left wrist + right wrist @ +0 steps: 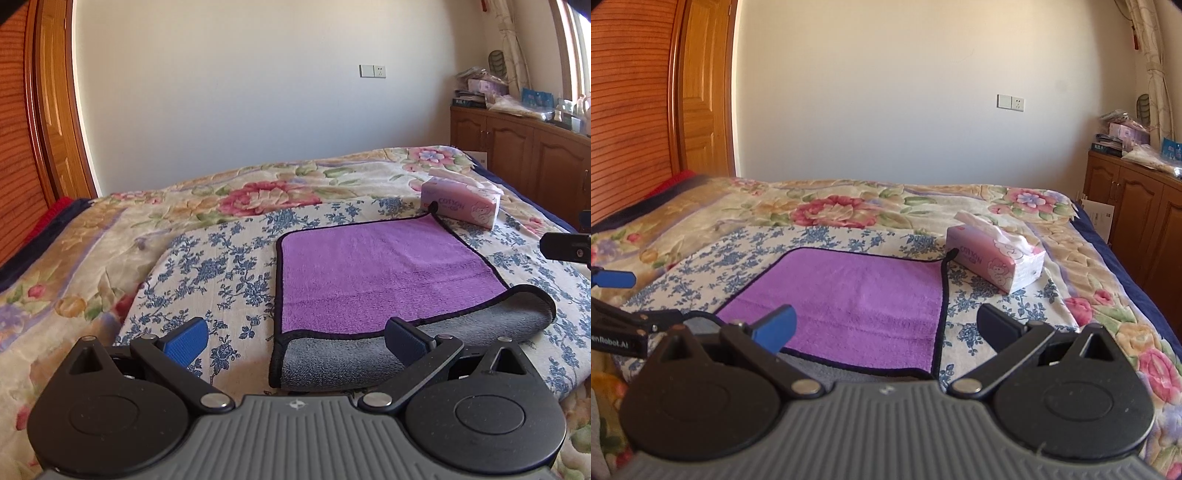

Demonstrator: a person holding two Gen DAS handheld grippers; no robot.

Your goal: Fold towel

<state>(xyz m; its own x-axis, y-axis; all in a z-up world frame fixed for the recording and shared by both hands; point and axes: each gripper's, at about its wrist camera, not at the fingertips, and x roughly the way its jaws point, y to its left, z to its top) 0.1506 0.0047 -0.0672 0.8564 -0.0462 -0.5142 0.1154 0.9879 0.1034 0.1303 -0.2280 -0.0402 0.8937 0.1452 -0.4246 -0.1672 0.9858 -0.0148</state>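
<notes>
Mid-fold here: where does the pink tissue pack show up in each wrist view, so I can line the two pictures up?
Left wrist: the tissue pack sits upper right, just past the purple towel's far right corner.
Right wrist: the tissue pack is right of centre, beyond the towel's far right corner.
Shared landmark: the wall socket above the bed.
</notes>
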